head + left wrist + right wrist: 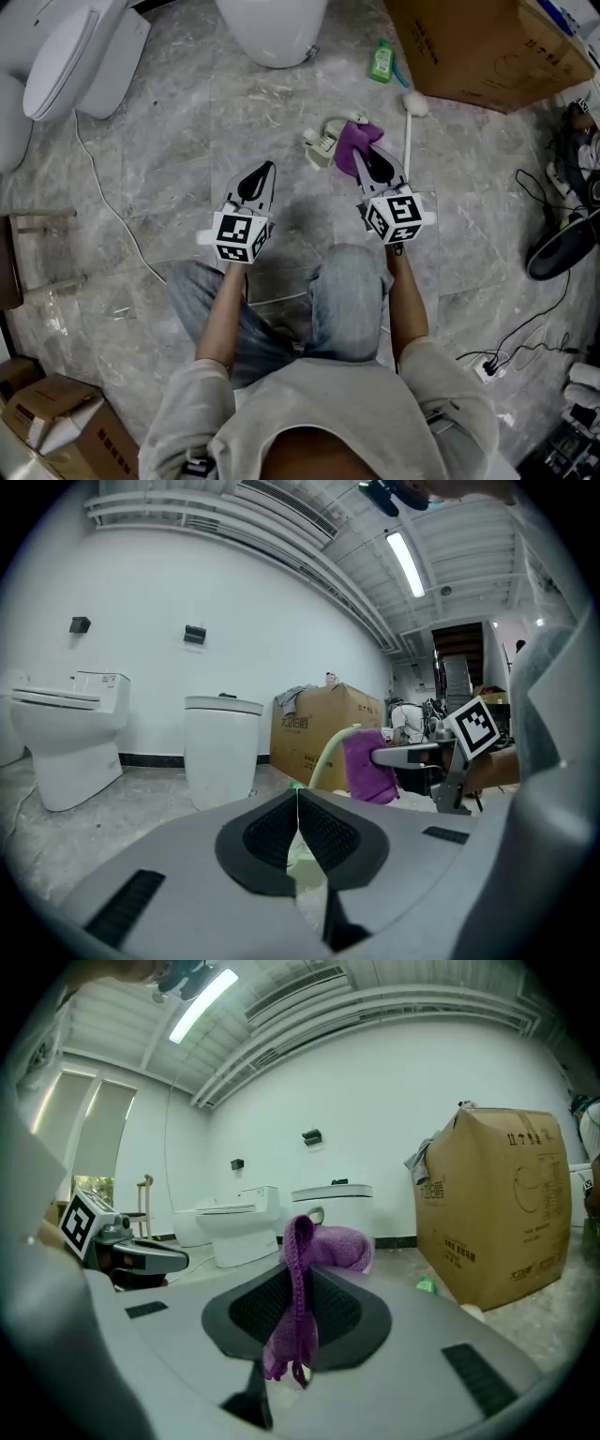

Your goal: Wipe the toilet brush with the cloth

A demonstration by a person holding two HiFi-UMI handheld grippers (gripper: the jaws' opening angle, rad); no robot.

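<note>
Two readable-looking prints only, neither legible: dark lettering on the big cardboard box (469, 47), ahead and to the right of the right hand-held gripper (360, 154), is too small to make out, and so is the label on the green bottle (381, 61) just left of the box. Each marker cube (242, 236) carries b/w square patterns, no text.

Floor (187, 141) is grey marble-look tile w/ a white cable (108, 202) trailing across it left of the left hand-held gripper (269, 167). Walls are white, w/ a tube light overhead. One toilet (70, 56) sits far ahead-left of that gripper and a second white pedestal (272, 28) is straight ahead.

The left hand-held gripper's jaws are pressed together w/ nothing held. The right hand-held gripper pinches the purple cloth (354, 139), which bunches out past its tips.

The toilet brush (321, 145), pale green w/ a curved handle, stands on the floor just ahead-left of the right gripper's tips, right against the cloth. Can't tell if they actually touch. A white stick (408, 136) w/ a rounded end lies just to the right of that gripper.
</note>
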